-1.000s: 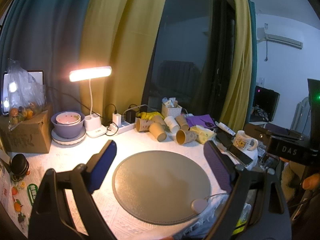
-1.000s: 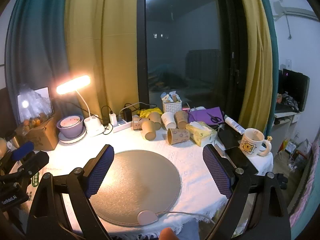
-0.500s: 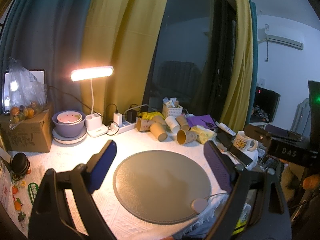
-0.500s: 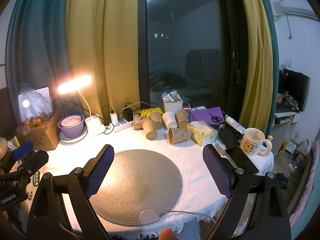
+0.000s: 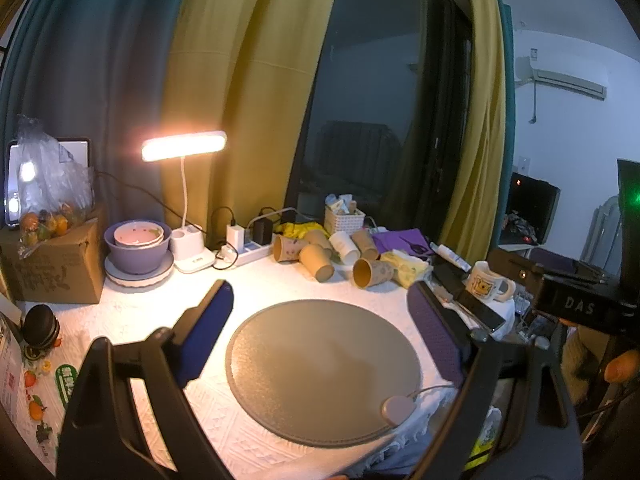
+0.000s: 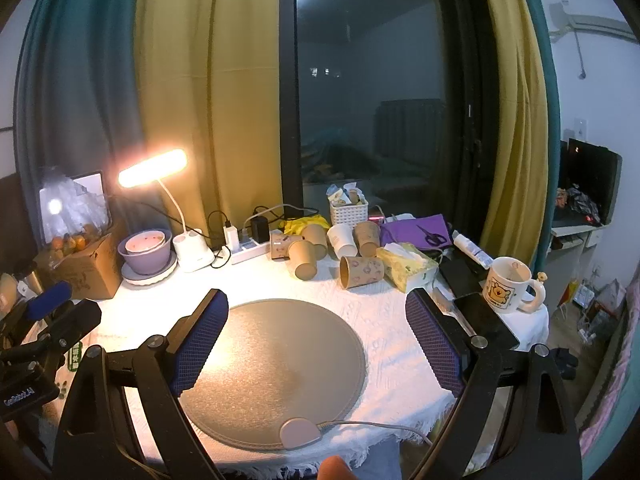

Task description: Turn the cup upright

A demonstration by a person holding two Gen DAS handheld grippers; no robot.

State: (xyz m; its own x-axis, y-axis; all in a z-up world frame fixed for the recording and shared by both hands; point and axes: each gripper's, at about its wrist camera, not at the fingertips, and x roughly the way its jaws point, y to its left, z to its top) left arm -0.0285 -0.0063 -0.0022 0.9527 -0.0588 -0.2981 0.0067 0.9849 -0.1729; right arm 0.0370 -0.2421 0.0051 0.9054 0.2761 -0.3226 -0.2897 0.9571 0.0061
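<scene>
Several brown paper cups lie at the back of the table. One patterned cup lies on its side, mouth to the left; it also shows in the left wrist view. Another brown cup stands mouth down, tilted, beside it. A white cup stands behind. My left gripper is open and empty above the round grey mat. My right gripper is open and empty above the same mat. Both hang well short of the cups.
A lit desk lamp and purple bowl stand at back left beside a cardboard box. A tissue pack, phone and bear mug sit at right. A power strip lies behind. A white puck lies on the mat's near edge.
Both grippers have drifted slightly; the view barely shifts. Nothing on the table has moved and both grippers stay open.
</scene>
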